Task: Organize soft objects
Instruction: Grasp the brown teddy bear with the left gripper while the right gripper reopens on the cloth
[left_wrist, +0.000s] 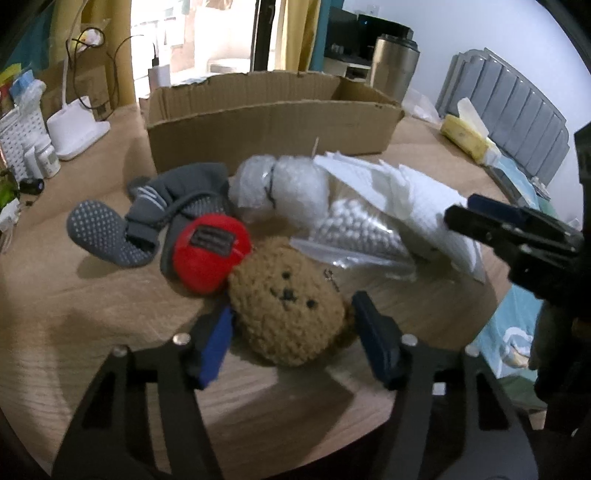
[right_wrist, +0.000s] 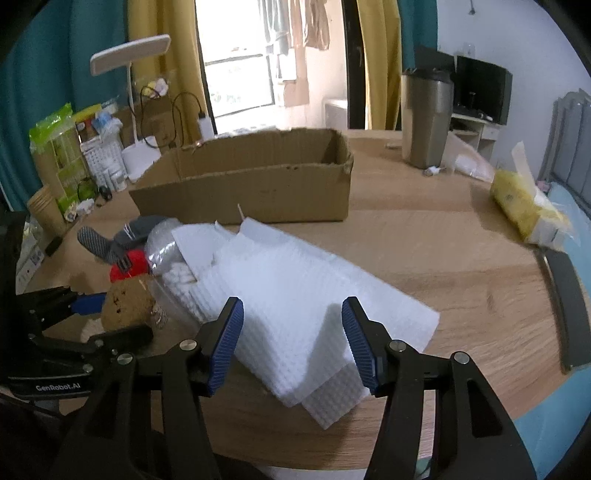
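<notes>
A brown plush bear (left_wrist: 288, 299) lies on the round wooden table with my left gripper (left_wrist: 295, 339) around it. Its blue pads (left_wrist: 216, 343) touch the bear's two sides, so it is shut on the bear. Behind the bear lie a red plush piece (left_wrist: 210, 251), grey dotted socks (left_wrist: 110, 229), a bubble-wrap bundle (left_wrist: 280, 184) and a clear bag of white pellets (left_wrist: 354, 225). My right gripper (right_wrist: 291, 343) stands open over a stack of white paper towels (right_wrist: 295, 295), its pads apart from them. An open cardboard box (right_wrist: 258, 184) stands behind the pile.
A steel tumbler (right_wrist: 424, 118) and a yellow packet (right_wrist: 524, 206) stand at the right of the table. At the left are a white desk lamp (right_wrist: 136, 110), a white basket (right_wrist: 103, 158) and paper cups (right_wrist: 44, 210). The table's edge (right_wrist: 524, 384) curves close on the right.
</notes>
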